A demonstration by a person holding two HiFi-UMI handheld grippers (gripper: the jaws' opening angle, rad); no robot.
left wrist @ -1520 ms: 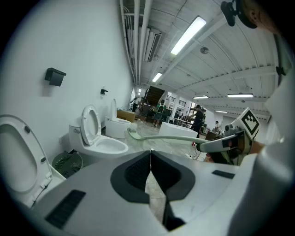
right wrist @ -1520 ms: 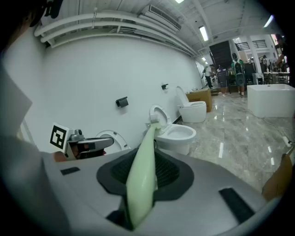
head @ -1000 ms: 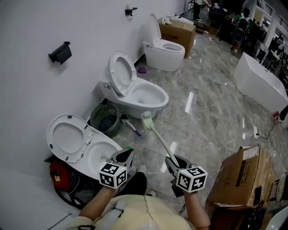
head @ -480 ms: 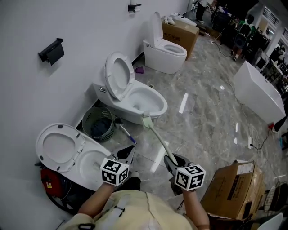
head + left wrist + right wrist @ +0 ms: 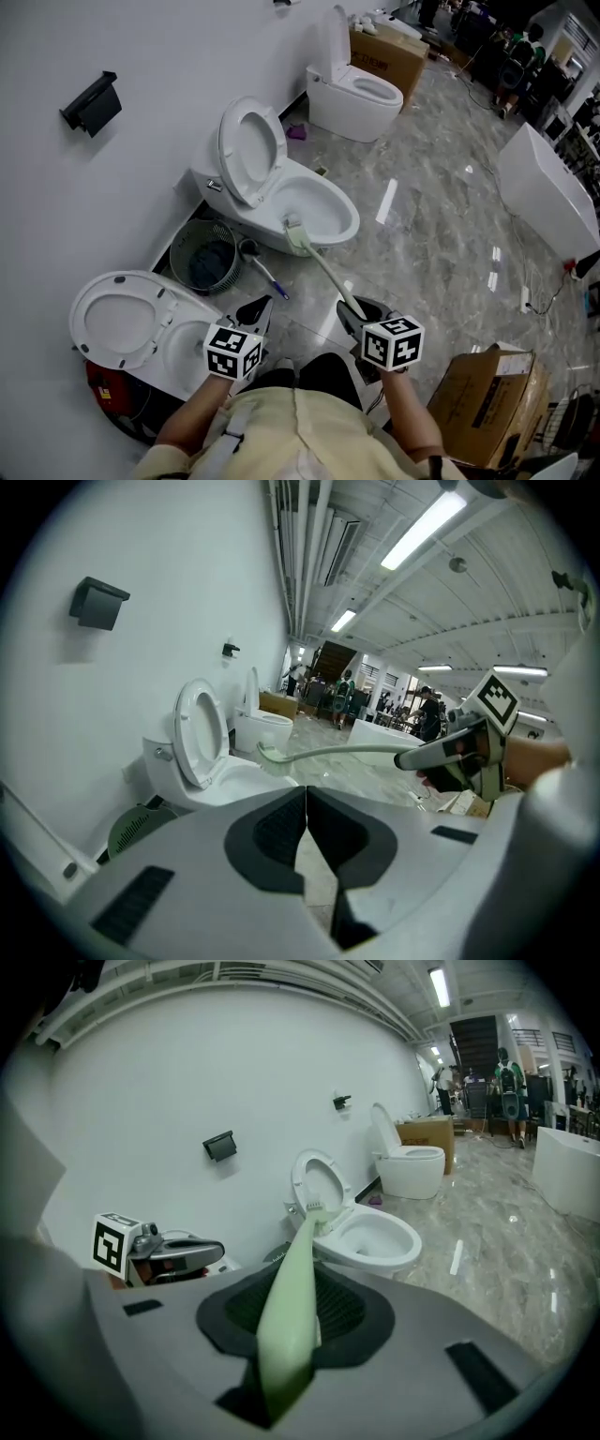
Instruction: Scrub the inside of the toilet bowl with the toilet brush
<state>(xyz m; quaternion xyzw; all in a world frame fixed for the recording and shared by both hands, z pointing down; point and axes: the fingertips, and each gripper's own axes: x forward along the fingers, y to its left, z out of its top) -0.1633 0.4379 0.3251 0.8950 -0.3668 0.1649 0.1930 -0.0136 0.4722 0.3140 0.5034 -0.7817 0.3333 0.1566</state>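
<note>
A white toilet [image 5: 314, 204] with its lid raised stands against the wall in the middle of the head view; it also shows in the right gripper view as the toilet [image 5: 375, 1232]. My right gripper [image 5: 354, 317] is shut on the pale green toilet brush [image 5: 323, 270], whose head [image 5: 295, 235] hovers at the bowl's near rim. The brush handle [image 5: 291, 1307] runs out between the jaws toward the bowl. My left gripper [image 5: 253, 314] is shut and holds nothing, low at the left over a second toilet [image 5: 141, 323].
A dark mesh bin [image 5: 202, 255] and a small brush [image 5: 262, 267] sit on the floor between the two toilets. A third toilet [image 5: 361, 89] stands farther along the wall. A cardboard box [image 5: 487, 398] is at the lower right, a white tub [image 5: 553, 192] at the right.
The brush head has swung left and forward, from the floor in front of the middle toilet to its near rim. My view has shifted toward that toilet.
</note>
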